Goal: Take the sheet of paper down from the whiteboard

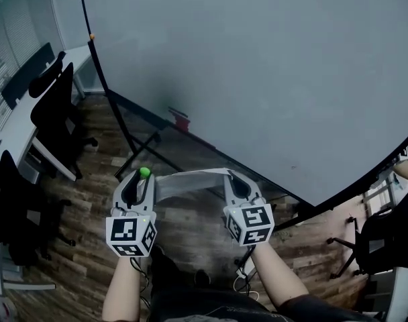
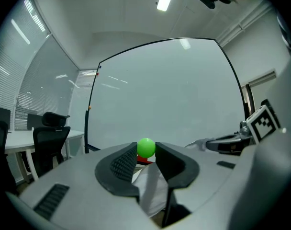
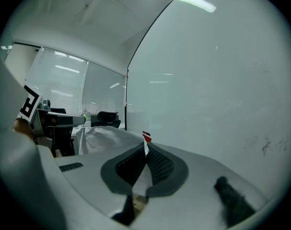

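Note:
The white sheet of paper hangs off the whiteboard, stretched between my two grippers in front of it. My left gripper is shut on a green ball magnet at its tips, and the paper's end lies between the jaws just below the ball. My right gripper is shut on the sheet's other end, with the paper pinched between the ribbed pads. The board's surface is bare.
A small red object sits at the board's lower edge. The board's black stand legs spread over the wood floor. Black office chairs and a white desk are at the left, and another chair is at the right.

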Demonstrator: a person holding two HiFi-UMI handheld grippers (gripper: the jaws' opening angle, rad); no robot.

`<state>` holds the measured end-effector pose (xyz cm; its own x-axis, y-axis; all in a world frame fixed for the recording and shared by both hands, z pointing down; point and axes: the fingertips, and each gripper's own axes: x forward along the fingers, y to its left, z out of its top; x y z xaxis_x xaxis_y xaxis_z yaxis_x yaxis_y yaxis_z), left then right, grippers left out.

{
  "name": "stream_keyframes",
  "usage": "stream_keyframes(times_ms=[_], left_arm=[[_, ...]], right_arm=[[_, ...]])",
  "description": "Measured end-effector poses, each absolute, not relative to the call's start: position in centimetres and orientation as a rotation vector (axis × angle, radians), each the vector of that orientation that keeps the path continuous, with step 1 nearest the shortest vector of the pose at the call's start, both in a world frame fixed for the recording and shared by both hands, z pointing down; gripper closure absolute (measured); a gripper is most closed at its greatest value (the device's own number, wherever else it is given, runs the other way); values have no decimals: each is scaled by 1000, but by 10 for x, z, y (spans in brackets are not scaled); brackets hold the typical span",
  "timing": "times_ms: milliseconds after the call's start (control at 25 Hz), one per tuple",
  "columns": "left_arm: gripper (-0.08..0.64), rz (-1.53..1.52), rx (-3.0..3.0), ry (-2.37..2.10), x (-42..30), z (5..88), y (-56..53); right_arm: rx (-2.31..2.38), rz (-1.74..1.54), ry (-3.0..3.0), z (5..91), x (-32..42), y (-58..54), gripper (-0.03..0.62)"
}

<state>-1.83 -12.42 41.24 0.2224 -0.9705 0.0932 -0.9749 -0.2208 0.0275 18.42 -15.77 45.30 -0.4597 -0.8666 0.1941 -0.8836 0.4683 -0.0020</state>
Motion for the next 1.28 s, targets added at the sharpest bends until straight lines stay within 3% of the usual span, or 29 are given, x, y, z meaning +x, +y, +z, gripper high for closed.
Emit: stream_keyframes(times_ms=[760,1280], left_arm=[[433,97,2396,-1858,-40,423,-52],[431,78,2451,-1798,-72,417,52]], right_arm=[[1522,127,-2503,456,154,-105,571],[1568,113,-2473,446,117,5,571]])
